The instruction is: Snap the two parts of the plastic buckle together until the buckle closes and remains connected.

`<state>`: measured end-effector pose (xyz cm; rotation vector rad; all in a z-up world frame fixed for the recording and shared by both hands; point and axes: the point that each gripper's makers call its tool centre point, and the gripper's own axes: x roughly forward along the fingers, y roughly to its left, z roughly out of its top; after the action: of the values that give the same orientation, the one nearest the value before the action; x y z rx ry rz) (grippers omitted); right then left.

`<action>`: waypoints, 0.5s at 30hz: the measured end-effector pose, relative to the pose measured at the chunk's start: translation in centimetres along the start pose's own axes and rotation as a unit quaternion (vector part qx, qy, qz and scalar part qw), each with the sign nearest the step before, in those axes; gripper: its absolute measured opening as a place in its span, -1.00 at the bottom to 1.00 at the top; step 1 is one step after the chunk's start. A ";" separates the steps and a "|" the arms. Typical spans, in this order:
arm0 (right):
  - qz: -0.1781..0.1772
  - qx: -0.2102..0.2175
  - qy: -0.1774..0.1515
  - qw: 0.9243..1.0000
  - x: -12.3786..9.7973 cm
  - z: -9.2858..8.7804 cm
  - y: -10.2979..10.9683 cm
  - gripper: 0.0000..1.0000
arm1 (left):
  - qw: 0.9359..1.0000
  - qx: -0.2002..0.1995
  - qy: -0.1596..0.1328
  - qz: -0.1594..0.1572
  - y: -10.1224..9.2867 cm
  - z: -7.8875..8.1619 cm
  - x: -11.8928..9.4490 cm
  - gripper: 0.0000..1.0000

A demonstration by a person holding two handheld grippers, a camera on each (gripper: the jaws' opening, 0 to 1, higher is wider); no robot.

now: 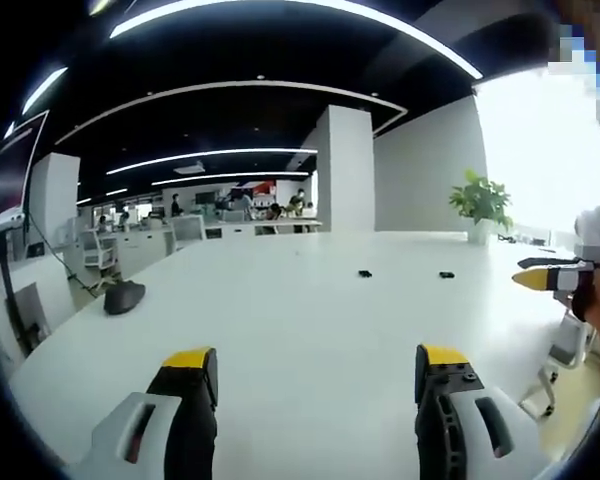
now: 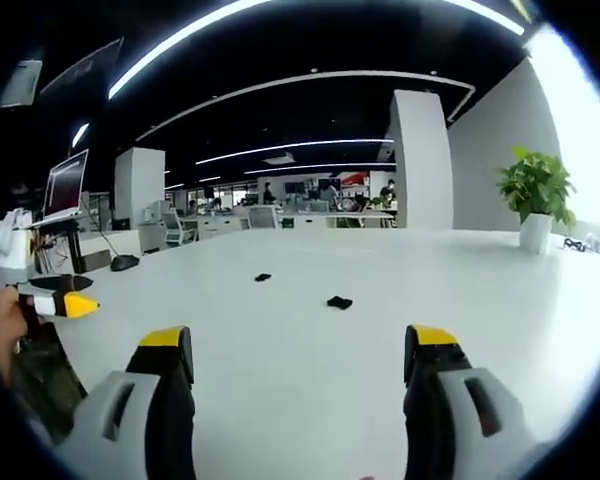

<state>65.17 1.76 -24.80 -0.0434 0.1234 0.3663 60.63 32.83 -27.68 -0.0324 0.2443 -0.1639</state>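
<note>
Two black buckle parts lying apart on the white table [image 2: 310, 360]: first buckle part [image 2: 339, 302] and second buckle part [image 2: 263, 277], both well ahead of the claws. Left claw [image 1: 317, 362] released, grasping nothing. Right claw [image 2: 296, 350] likewise released. Potted plant [image 2: 535, 190] beyond the parts.

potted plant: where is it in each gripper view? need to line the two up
Left gripper view: the potted plant stands right of centre at the far edge of the white table, right of the white pillar.
Right gripper view: the plant is at the far right, again on the table's far edge.
Shared landmark: the white pillar, just left of the plant in both.
</note>
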 end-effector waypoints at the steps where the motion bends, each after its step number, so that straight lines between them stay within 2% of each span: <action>1: 0.002 -0.001 -0.001 1.000 0.1 0.0 0.0 0.73 | 1.000 0.000 0.002 0.000 0.1 -0.1 0.1 0.66; 9: 0.007 -0.017 0.000 1.000 0.9 0.1 -0.4 0.73 | 1.000 -0.010 0.003 -0.005 0.3 -0.5 0.3 0.64; 12: 0.017 -0.017 -0.004 1.000 1.1 0.5 -0.4 0.73 | 1.000 -0.019 -0.004 -0.021 0.0 -0.3 0.4 0.63; 15: 0.032 -0.018 -0.005 0.999 1.5 0.6 -0.4 0.71 | 0.999 -0.012 -0.002 -0.035 -0.3 -0.4 0.6 0.61</action>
<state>66.78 2.00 -24.37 -0.0736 0.1091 0.4323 61.03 32.47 -28.19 -0.0657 0.2419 -0.2301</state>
